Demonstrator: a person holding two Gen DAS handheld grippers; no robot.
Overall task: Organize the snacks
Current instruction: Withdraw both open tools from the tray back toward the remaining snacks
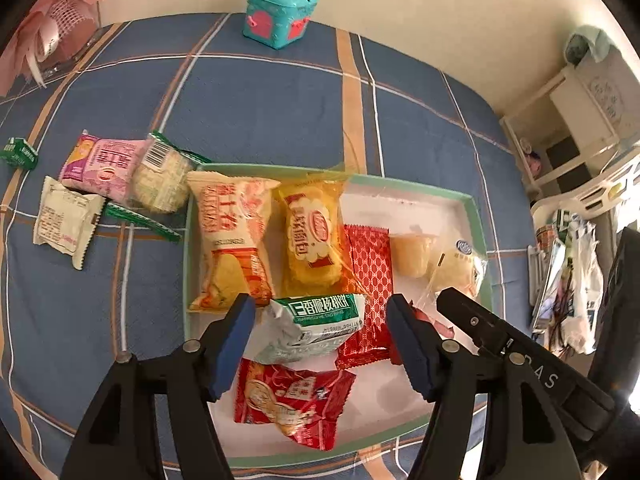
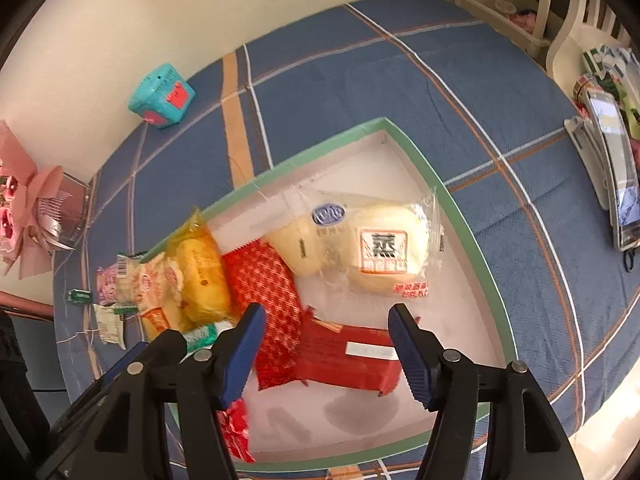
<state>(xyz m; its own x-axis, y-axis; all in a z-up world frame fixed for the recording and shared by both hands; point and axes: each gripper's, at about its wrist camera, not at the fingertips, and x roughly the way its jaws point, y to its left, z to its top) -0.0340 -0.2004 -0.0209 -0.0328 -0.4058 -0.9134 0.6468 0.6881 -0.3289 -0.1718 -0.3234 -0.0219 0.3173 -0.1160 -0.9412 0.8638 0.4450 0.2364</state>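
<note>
Well left of the left gripper's jaws, outside the green-rimmed tray, a pink packet, a white wrapper and a clear-wrapped pastry lie on the checked cloth, probably waiting to be gathered in. Between those jaws, which stand apart with neither pad pressing, sits a green-and-white packet atop other snacks in the tray; it looks freshly let down there, or about to be gripped, I cannot tell which. Further right, the right gripper hangs over the same tray, its jaws likewise apart, with a dark red packet lying flat between them and a patterned red wrapper under its left pad. Beyond its jaws a clear-bagged steamed bun fills the tray's far side.
</note>
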